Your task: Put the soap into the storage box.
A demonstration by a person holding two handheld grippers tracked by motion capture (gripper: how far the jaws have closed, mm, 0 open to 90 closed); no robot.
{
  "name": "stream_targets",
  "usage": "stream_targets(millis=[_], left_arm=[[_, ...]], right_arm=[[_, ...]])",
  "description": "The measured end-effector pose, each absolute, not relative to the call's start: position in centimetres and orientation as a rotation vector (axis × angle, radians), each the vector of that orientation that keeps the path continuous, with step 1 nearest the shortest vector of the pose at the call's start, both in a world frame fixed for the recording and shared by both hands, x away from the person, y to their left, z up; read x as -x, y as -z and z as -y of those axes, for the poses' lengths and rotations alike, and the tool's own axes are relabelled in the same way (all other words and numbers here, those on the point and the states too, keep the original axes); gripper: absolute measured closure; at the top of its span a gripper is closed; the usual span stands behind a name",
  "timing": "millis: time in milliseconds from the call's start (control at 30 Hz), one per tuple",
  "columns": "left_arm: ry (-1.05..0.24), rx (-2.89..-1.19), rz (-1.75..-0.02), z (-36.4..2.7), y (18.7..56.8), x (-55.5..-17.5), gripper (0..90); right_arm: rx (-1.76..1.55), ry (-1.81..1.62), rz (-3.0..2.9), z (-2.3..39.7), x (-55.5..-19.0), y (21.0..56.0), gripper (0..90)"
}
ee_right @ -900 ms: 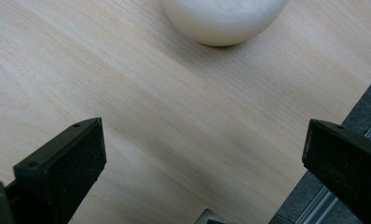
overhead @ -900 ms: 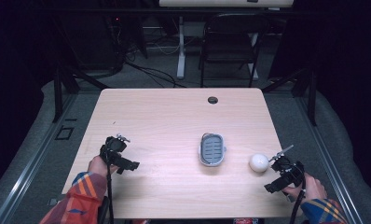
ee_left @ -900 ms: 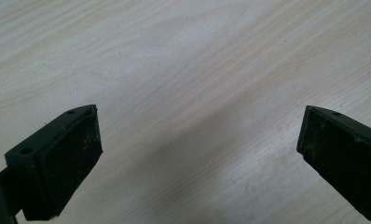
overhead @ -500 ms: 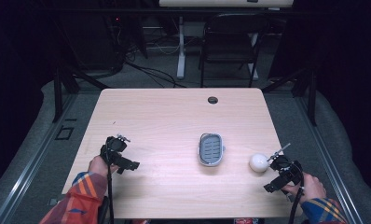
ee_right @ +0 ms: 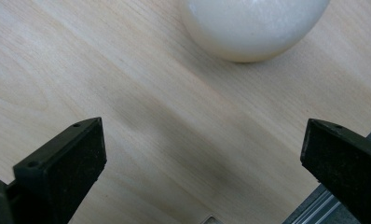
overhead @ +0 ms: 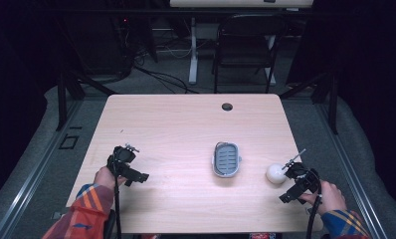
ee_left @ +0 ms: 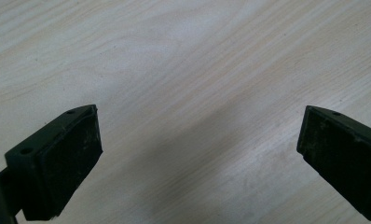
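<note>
A white ball rests on the wooden table near its right edge. My right gripper sits just right of and nearer than the ball, apart from it. In the right gripper view its jaws stand wide open over bare wood, with the ball ahead of them. A grey oval dish lies left of the ball, near the table's middle. My left gripper is at the front left, and its jaws are open with only wood between them.
A small round hole is in the table near its far edge. A dark chair and desk legs stand behind the table. The table's right edge and a metal rail lie close to my right gripper.
</note>
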State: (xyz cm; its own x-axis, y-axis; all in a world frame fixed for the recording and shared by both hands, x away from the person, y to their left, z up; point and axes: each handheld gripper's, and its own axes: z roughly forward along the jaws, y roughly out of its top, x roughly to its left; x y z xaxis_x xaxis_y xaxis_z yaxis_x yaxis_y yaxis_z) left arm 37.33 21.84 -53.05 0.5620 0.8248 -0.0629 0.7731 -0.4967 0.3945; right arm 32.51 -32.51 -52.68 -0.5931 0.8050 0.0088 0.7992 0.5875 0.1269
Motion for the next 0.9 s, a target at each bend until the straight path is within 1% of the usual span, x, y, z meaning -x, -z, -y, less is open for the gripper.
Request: stream_targets(millis=[167, 233, 433, 633, 800, 833, 867, 900], left_arm=[[-0.187, -2.429, -1.296, -21.7, 53.0, -37.4, 0.0], [-0.187, -2.430, -1.295, -21.7, 53.1, -37.4, 0.0], [-0.188, -2.430, -1.295, -21.6, 53.1, -37.4, 0.0], [-0.189, -2.431, -1.292, -21.6, 53.1, -37.5, 0.0], [-0.187, -2.431, -1.292, -21.6, 53.1, -37.5, 0.0], [-0.188, -2.434, -1.292, -21.6, 53.2, -37.5, 0.0], [-0.188, -2.434, -1.292, -21.6, 53.2, -37.5, 0.0], [-0.188, -2.434, -1.290, -21.6, 53.1, -37.5, 0.0]], right_arm=[[-1.420, -0.217, -2.734, 32.3, -32.8, 52.6, 0.0], [-1.393, -0.162, -2.762, 32.3, -33.2, 52.4, 0.0], [-1.382, -0.141, -2.768, 32.3, -34.1, 52.2, 0.0], [-1.447, -0.235, -2.723, 31.8, -34.7, 52.7, 0.0], [-1.401, -0.181, -2.757, 31.2, -35.9, 52.5, 0.0], [-1.471, -0.305, -2.688, 30.7, -35.7, 53.1, 0.0], [-1.471, -0.305, -2.688, 30.7, -35.7, 53.1, 0.0], [-1.396, -0.198, -2.747, 30.5, -36.5, 52.5, 0.0]])
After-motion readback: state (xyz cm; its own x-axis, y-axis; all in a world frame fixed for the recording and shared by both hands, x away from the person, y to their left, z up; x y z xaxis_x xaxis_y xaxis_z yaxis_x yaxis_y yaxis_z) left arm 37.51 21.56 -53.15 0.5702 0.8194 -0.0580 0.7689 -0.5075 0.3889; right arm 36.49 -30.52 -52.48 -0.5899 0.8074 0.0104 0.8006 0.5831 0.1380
